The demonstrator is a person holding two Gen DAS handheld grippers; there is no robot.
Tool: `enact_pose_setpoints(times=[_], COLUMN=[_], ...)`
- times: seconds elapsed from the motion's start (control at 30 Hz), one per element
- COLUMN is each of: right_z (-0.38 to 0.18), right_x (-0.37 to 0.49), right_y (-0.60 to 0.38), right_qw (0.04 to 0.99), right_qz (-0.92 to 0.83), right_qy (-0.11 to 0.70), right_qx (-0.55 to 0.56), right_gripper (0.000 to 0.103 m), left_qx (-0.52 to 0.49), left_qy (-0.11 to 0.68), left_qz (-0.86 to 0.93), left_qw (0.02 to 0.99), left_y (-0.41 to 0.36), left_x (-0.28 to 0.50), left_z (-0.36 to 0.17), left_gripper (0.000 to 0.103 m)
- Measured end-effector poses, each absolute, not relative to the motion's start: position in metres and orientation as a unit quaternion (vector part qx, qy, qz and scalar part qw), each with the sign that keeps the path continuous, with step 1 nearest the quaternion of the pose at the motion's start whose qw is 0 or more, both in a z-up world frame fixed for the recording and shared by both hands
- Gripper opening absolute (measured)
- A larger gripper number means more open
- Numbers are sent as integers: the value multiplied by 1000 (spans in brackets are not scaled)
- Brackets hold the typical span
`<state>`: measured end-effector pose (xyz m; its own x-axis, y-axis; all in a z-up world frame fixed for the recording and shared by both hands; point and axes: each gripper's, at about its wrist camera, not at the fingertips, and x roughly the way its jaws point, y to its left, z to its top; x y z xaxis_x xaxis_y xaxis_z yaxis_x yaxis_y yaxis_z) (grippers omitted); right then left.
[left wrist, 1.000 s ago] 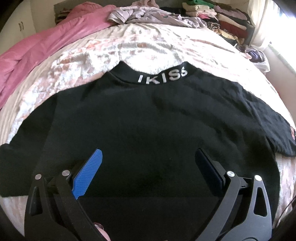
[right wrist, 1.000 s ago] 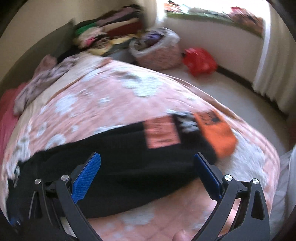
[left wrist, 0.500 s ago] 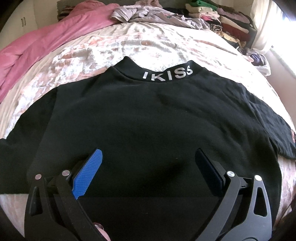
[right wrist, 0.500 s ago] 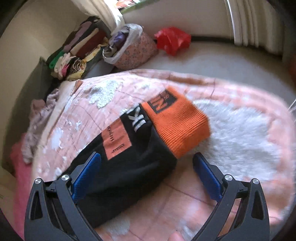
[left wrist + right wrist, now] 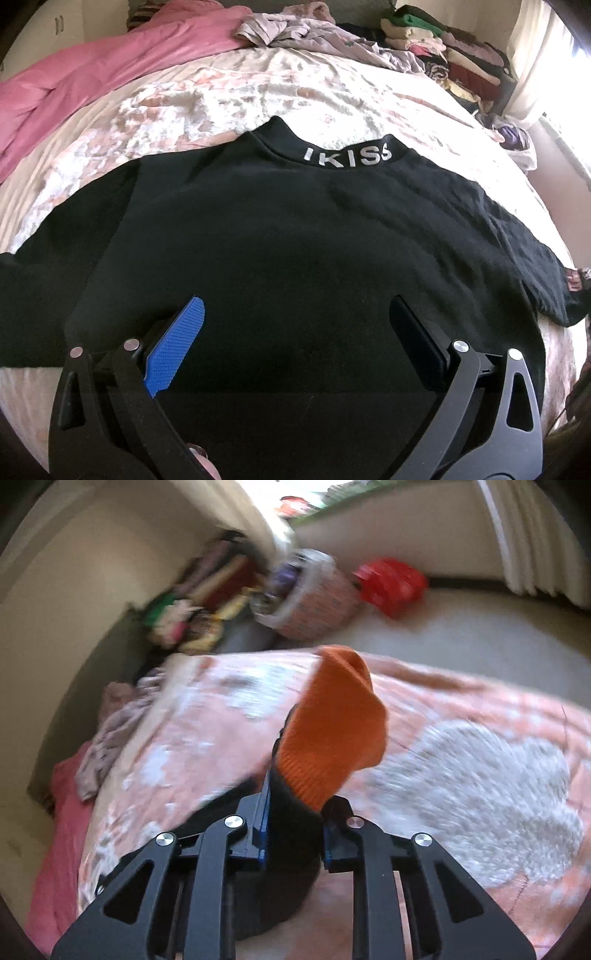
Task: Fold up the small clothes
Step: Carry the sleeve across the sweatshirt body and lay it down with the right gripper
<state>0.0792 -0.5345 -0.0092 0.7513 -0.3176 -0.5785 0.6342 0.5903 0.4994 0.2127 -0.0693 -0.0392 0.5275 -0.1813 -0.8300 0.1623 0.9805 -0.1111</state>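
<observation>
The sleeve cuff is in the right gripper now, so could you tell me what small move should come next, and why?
Probably carry the cuff inward over the sweater's chest. The right gripper is shut on the sleeve near the orange cuff, already lifted off the bedspread, while the sweater lies flat and the left gripper hovers open above it.

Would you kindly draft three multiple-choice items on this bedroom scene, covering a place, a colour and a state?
1. Where does the black long-sleeved top lie?
A. on the floor
B. spread on the floral pink-and-white bedspread
C. in a basket

2. What colour is the knitted sleeve cuff?
A. orange
B. green
C. white

3. How are the grippers set?
A. both open
B. both shut
C. left gripper open, right gripper shut on the sleeve

Answers:
1 B, the top lies flat across the bedspread.
2 A, the cuff standing above the fingers is orange.
3 C, left fingers stand wide apart, while right fingers pinch black fabric below the cuff.
</observation>
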Motion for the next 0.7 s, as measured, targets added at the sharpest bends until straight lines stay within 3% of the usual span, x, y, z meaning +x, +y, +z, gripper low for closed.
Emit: enact_pose_setpoints(times=[0.3, 0.7], right_z=[48, 83], right_x=[130, 189], right_y=[-417, -263], right_qw=[937, 946], right_qz=[-99, 60], right_qy=[230, 278], right_qx=[245, 154], right_gripper=[17, 17], left_qx=[-35, -96], left_qy=[467, 467], left_qz=[-89, -122], left_qw=[879, 870], left_y=[-47, -17], left_x=[212, 213], left_z=[-29, -23], left_gripper=[94, 94])
